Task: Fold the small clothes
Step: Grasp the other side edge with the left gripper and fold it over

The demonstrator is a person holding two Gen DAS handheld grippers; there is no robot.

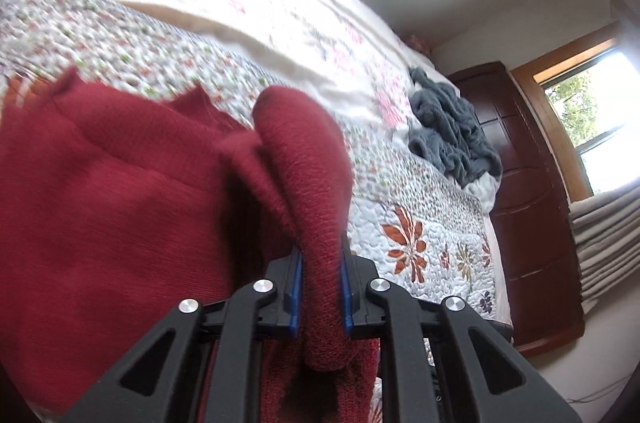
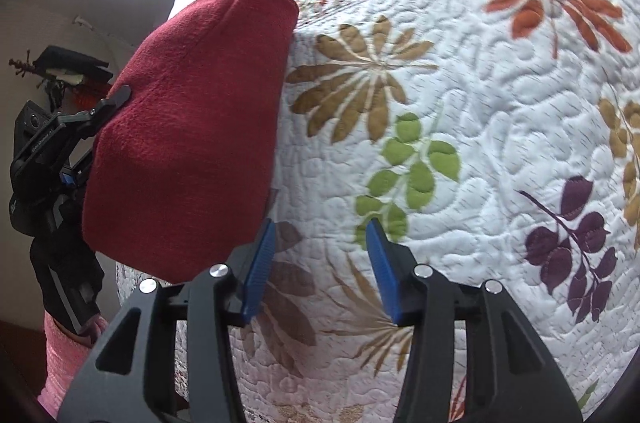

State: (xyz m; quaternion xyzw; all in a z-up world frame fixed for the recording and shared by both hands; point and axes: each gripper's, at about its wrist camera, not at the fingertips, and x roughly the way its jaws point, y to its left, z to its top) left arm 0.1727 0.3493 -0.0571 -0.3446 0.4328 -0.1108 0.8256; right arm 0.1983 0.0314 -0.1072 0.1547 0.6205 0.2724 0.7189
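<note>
On the bed, over a floral quilt point(image 2: 460, 95), a red knit garment point(image 1: 120, 203) hangs lifted at one side. The left tongs point(image 1: 320, 287) are pinching a thick bunched fold of it between their blue pads point(image 1: 295, 287), and the cloth rises in a rounded hump above the grip. From the right wrist view the same red piece point(image 2: 192, 127) stands clear of the quilt at the bed's edge, with the left tool seen behind it. The right tongs point(image 2: 320, 263) are spread wide with nothing between them, hovering just beside the garment's lower corner, over a brown leaf print. A grey heap of cloth point(image 1: 452, 127) lies farther up the bed, well apart.

The step in hand looks like carrying a held edge across to make a fold. To do it well, the left grip should stay firm on the bunch, since knit this thick can creep out of the pads. The free tongs would best take the hanging corner nearest them, so both ends travel level. Lay the edge down flat on open quilt, matching edges before letting go, and avoid dragging the cloth so it does not wrinkle beneath.
</note>
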